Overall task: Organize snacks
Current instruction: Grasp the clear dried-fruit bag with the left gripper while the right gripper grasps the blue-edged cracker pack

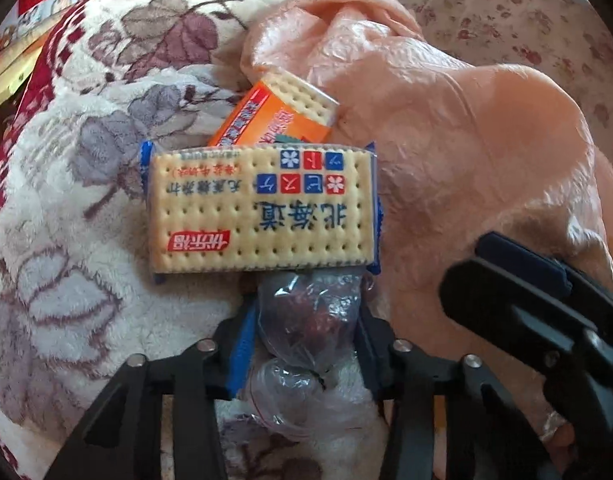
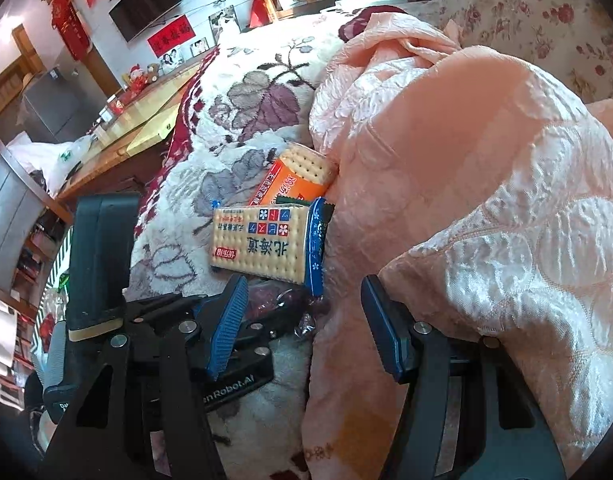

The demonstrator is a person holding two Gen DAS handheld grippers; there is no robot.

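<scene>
Flat rectangular cracker pack (image 1: pixel 262 210), glossy and blue-edged, lying on the fleecy floral blanket (image 1: pixel 66 208), with an orange cracker pack (image 1: pixel 272 114) just beyond it against the crinkled peach cloth (image 1: pixel 446 140). Just below the cracker pack, left gripper (image 1: pixel 308 320) closed in on a crumpled clear bag of dark snacks (image 1: pixel 310 312), ribbed blue pads apparently pressing its sides. Right gripper (image 2: pixel 306 332) part open beside the pack, peach cloth between its fingers but seemingly ungripped

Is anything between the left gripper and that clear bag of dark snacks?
No. The left gripper has the clear bag between its fingers, pads against it. The cracker pack lies just beyond.
</scene>
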